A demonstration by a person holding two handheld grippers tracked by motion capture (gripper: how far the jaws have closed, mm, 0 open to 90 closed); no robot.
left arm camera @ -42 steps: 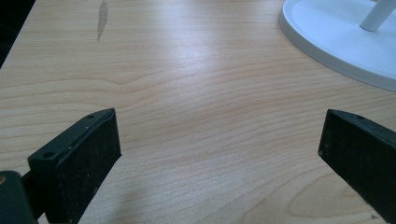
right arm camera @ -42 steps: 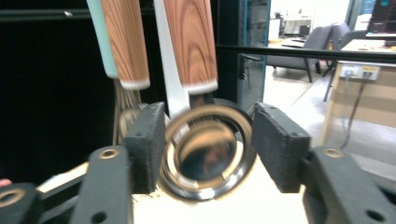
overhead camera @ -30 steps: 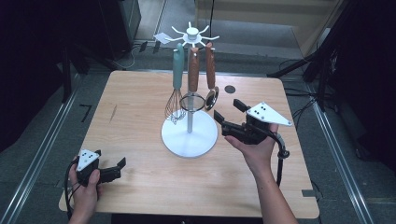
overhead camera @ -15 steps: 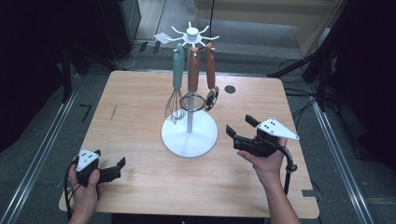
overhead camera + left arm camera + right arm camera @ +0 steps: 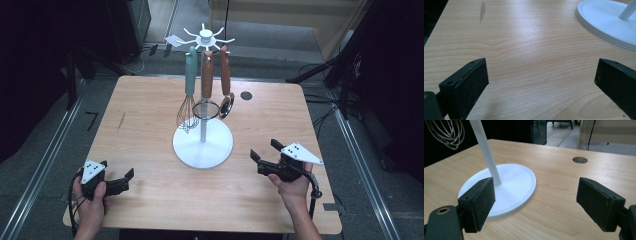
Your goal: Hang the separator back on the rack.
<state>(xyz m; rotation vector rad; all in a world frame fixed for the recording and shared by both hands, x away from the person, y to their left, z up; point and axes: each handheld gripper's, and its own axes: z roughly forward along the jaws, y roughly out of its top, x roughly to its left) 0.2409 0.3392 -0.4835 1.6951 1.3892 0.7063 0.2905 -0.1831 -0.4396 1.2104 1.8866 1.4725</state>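
Note:
A white utensil stand [image 5: 202, 147] with a round base and a thin pole rises from the middle of the table. From its top hub hang a teal-handled whisk [image 5: 189, 85], a brown-handled strainer [image 5: 206, 80] and a brown-handled spoon [image 5: 225, 75]. My right gripper [image 5: 264, 150] is open and empty, a little to the right of the base, pointing at it. In the right gripper view the base [image 5: 509, 185], pole [image 5: 485, 150] and whisk wires [image 5: 446, 132] lie ahead of that gripper [image 5: 534, 202]. My left gripper [image 5: 127, 181] rests open near the front left corner. Its view [image 5: 541, 82] catches the base's edge [image 5: 609, 22].
The wooden table [image 5: 150, 100] has a round cable hole [image 5: 246, 95] behind the stand on the right and a dark smudge [image 5: 120, 121] on the left. A metal rail [image 5: 45, 165] runs along the floor at the left, and dark equipment and cables surround the table.
My right gripper has pulled back from beside the stand's pole toward the near right part of the table, still open. The left gripper has stayed where it was.

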